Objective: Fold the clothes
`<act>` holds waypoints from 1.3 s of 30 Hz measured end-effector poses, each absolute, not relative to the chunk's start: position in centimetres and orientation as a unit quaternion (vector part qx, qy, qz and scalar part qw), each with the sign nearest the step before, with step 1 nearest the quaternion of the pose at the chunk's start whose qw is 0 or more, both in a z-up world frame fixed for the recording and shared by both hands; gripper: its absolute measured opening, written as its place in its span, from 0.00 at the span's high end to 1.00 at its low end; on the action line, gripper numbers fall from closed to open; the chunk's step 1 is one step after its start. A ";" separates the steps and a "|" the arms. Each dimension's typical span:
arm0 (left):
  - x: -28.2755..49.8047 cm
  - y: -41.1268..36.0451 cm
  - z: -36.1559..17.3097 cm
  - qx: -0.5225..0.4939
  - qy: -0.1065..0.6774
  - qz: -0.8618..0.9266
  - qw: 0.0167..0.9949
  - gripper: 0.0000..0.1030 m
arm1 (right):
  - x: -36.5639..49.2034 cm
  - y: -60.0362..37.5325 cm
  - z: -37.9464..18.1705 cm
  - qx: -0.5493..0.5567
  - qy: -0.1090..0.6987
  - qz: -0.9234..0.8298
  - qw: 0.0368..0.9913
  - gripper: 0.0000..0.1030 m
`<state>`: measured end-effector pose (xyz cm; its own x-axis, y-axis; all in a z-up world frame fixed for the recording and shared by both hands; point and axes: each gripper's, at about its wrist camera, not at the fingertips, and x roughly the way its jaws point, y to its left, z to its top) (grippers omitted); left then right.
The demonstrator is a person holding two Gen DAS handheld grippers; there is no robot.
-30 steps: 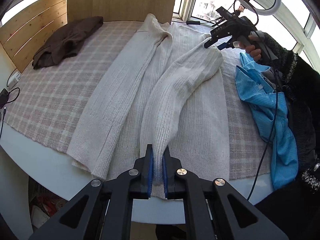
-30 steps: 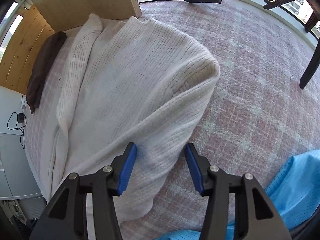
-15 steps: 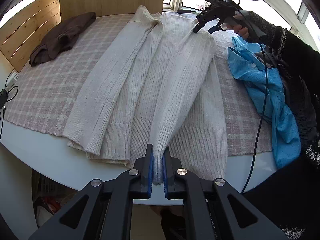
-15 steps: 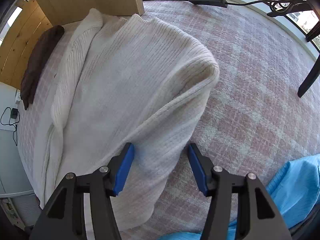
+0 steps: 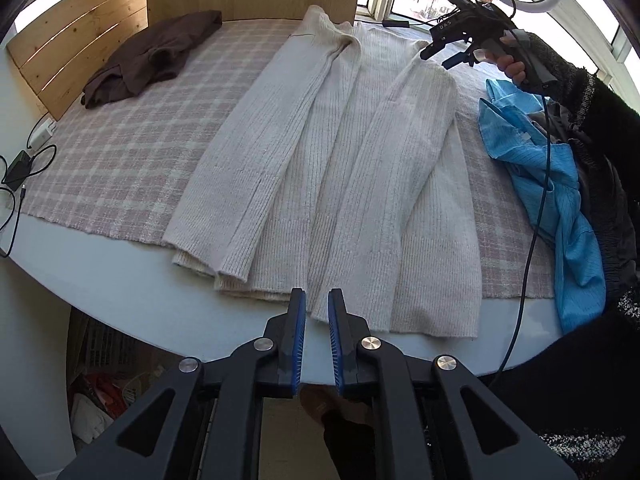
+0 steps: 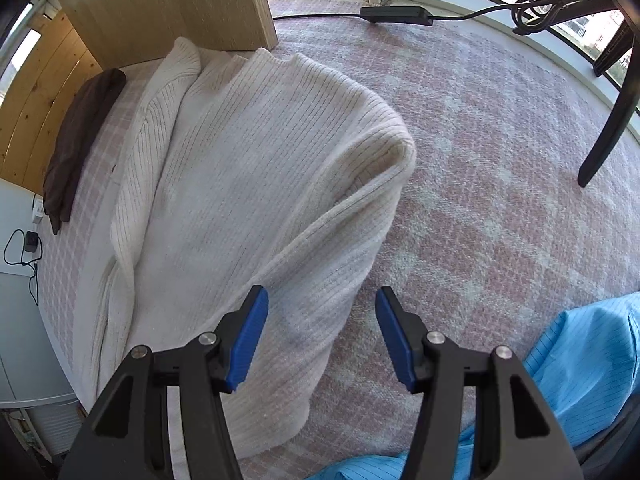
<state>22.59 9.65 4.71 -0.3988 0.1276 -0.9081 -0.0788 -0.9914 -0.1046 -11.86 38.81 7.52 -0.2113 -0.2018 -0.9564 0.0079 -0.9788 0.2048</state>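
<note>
Sweater: cream ribbed knit (image 5: 360, 168), sleeves folded in, near desk (image 5: 132, 296) front edge.
Left gripper (image 5: 317, 340): fingers narrow, opening, holding nothing.
Right gripper (image 6: 320, 332): fingers half-wide, empty, above shoulder.

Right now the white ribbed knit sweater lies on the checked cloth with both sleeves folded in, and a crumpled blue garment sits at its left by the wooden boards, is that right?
Not quite. The garment by the wooden boards is dark brown, as the left wrist view shows. The blue garment lies on the other side of the white ribbed knit sweater, near the person's sleeve. The rest stands.
</note>
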 end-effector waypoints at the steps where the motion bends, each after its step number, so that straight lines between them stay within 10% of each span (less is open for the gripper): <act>1: 22.8 9.2 5.0 -0.542 -0.030 0.838 0.059 0.87 | -11.8 39.1 8.2 0.617 -0.082 -0.780 0.066 0.46; 39: 19.6 9.6 3.9 -0.546 -0.005 0.834 0.072 0.79 | -19.3 33.6 1.6 0.649 -0.055 -0.758 0.048 0.46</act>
